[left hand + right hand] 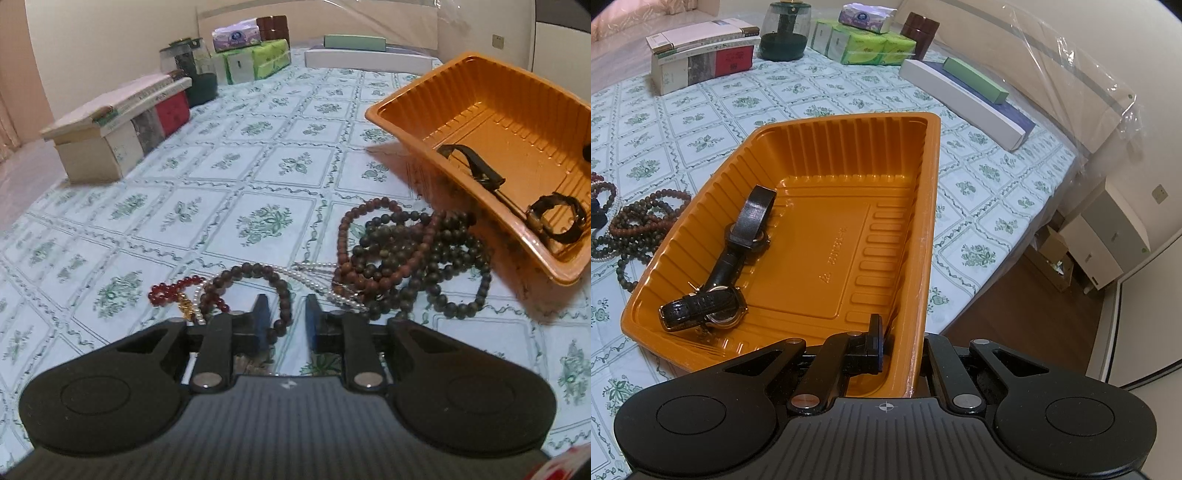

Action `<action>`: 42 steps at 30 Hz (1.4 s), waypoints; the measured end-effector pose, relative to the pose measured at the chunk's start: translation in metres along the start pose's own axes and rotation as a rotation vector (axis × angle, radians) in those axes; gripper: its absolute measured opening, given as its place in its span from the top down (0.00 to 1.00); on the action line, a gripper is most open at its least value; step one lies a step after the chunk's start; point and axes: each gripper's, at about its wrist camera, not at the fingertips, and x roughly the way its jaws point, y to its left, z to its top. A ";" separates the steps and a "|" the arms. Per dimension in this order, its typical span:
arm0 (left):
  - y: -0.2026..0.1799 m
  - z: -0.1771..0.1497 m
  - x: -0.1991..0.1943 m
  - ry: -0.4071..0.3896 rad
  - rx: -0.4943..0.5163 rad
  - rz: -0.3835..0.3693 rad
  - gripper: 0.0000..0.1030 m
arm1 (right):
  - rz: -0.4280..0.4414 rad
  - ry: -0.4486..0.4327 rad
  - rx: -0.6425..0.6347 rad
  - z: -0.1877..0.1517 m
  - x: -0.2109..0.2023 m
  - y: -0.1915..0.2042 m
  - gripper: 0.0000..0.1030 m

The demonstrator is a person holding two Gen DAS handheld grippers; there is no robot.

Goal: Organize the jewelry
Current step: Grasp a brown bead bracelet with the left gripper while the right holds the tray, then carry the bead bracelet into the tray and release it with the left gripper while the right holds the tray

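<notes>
Jewelry going into the orange tray (pixel 925 206)

The right gripper (pixel 899 343) is clamping the tray's rim; the left gripper (pixel 286 319), jaws narrowly parted and empty, is hovering over a brown bead bracelet (pixel 258 280) — tangled strands could be dragging neighbours along.

Two black-strapped watches (pixel 713 273) are lying along one side of the tilted orange tray (pixel 923 206), while brown and dark bead strands (pixel 410 254) are sprawling tangled just beside it
</notes>
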 end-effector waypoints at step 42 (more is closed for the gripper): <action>-0.122 0.083 -0.039 -0.221 0.061 -0.301 0.95 | 0.003 -0.006 0.008 0.000 -0.001 0.000 0.96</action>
